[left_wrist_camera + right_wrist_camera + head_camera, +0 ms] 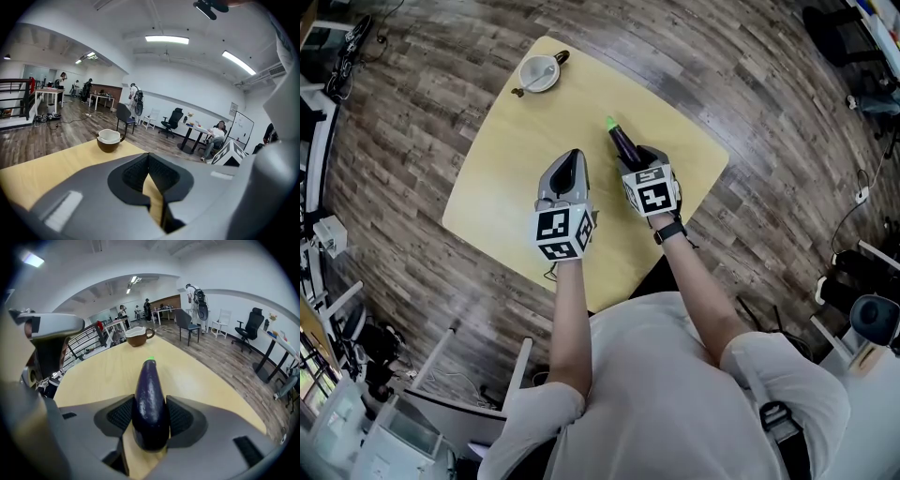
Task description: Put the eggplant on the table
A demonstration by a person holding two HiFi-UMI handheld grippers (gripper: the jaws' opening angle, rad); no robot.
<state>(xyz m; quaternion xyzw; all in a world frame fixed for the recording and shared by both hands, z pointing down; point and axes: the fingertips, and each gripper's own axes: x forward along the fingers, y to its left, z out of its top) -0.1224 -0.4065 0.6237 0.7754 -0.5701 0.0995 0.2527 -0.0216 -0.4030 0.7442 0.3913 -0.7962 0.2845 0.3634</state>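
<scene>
A dark purple eggplant (150, 401) with a green stem tip is clamped between the pads of my right gripper (151, 417). It sticks out ahead of the jaws, above the yellow table (197, 376). In the head view the eggplant (624, 143) points up and away from the right gripper (639, 161), over the table's right half. My left gripper (569, 169) hangs beside it on the left. In the left gripper view its jaws meet at the tips (149, 165) with nothing between them.
A brown mug (540, 73) with a white inside stands at the table's far corner, seen also as the mug (109, 140) in the left gripper view and the mug (138, 336) in the right gripper view. Wood floor surrounds the table (506, 178). Office chairs and desks stand further off.
</scene>
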